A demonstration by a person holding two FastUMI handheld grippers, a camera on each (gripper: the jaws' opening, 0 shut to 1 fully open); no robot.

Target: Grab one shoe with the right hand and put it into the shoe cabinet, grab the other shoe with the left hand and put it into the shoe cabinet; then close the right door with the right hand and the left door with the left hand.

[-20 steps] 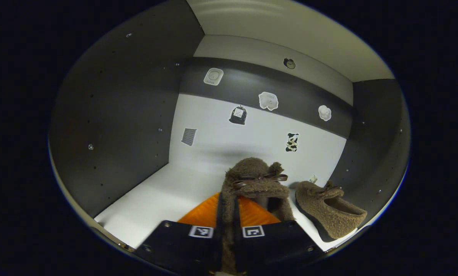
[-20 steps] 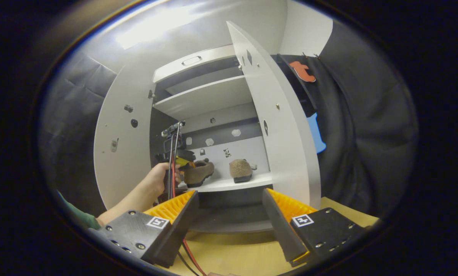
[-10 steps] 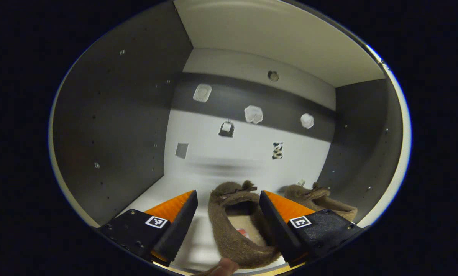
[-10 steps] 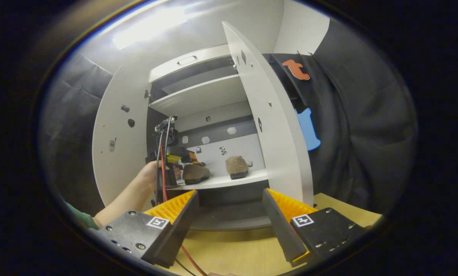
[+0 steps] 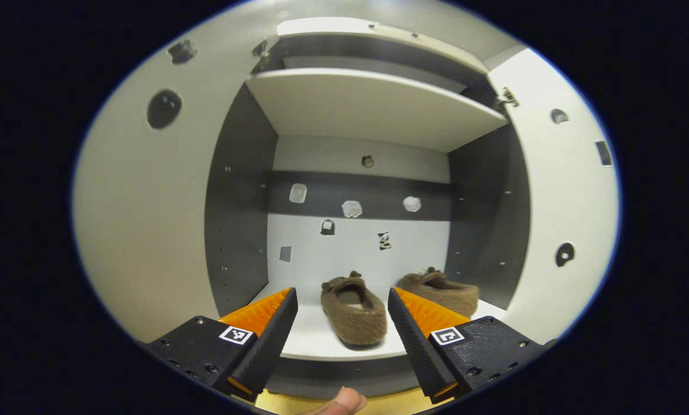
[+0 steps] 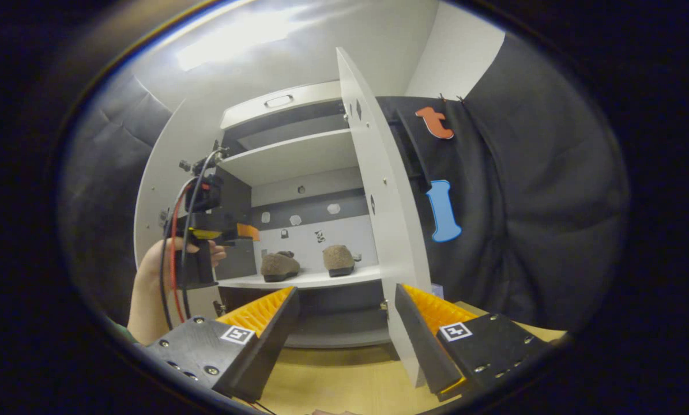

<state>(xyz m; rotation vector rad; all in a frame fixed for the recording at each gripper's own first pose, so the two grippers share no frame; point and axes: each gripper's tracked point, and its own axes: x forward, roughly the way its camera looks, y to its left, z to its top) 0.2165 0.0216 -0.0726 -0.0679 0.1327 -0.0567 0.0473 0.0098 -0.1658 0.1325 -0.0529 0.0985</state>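
Ahead of the left gripper (image 5: 339, 340), whose ribbed orange fingers (image 5: 262, 308) looked like matt plastic, two fuzzy brown fleece shoes (image 5: 354, 310) sat on the cabinet's smooth matt white shelf (image 5: 309, 346).

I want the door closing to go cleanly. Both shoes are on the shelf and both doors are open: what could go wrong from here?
The left shoe lies near the shelf's front edge, so a closing door might clip it. The right door stands edge-on just ahead of the open right gripper, so a push could glance off.
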